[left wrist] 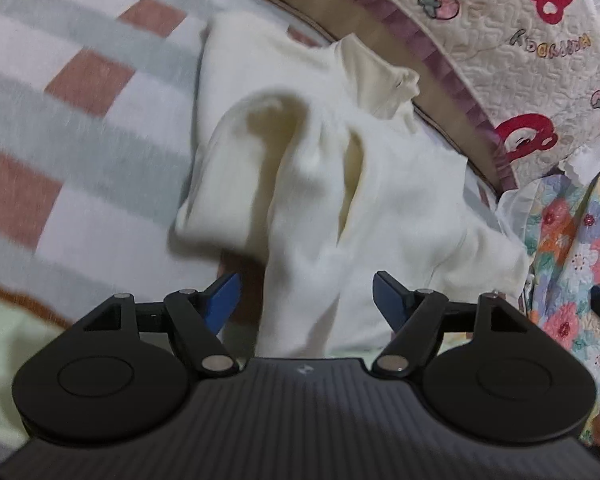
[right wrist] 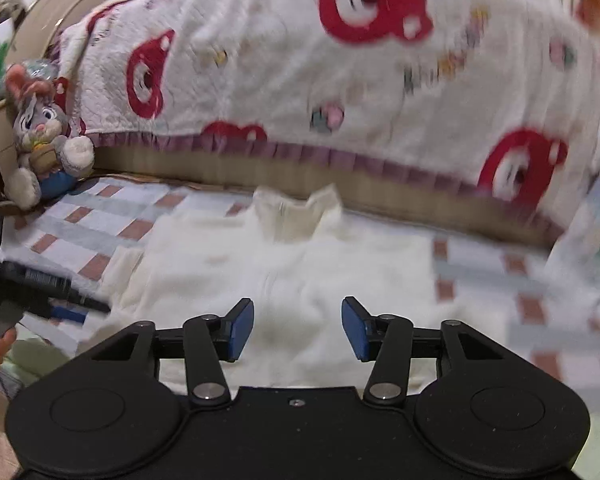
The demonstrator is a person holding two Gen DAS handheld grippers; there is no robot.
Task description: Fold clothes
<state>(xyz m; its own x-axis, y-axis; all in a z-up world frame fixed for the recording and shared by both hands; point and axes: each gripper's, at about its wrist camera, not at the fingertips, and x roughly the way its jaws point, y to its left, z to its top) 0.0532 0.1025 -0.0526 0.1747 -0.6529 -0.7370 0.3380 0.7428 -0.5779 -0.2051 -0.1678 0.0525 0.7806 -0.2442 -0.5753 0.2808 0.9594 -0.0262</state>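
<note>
A cream high-neck top (left wrist: pixel 320 184) lies on the checked bed sheet (left wrist: pixel 80 92), its collar toward the headboard side. In the left wrist view a rumpled fold of it runs down between the blue pads of my left gripper (left wrist: pixel 306 294); the jaws stand wide and the pads do not press the cloth. In the right wrist view the same top (right wrist: pixel 300 264) lies spread flat, collar (right wrist: pixel 296 216) up. My right gripper (right wrist: pixel 298 328) hovers over its lower middle, open, nothing gripped. The left gripper (right wrist: pixel 32 280) shows at that view's left edge, in a hand.
A white quilt with red bears (right wrist: pixel 300 60) drapes over the bed's padded side (right wrist: pixel 260 168) behind the top. A plush rabbit (right wrist: pixel 40 132) sits at the far left corner. A floral quilt (left wrist: pixel 572 248) lies to the right of the top.
</note>
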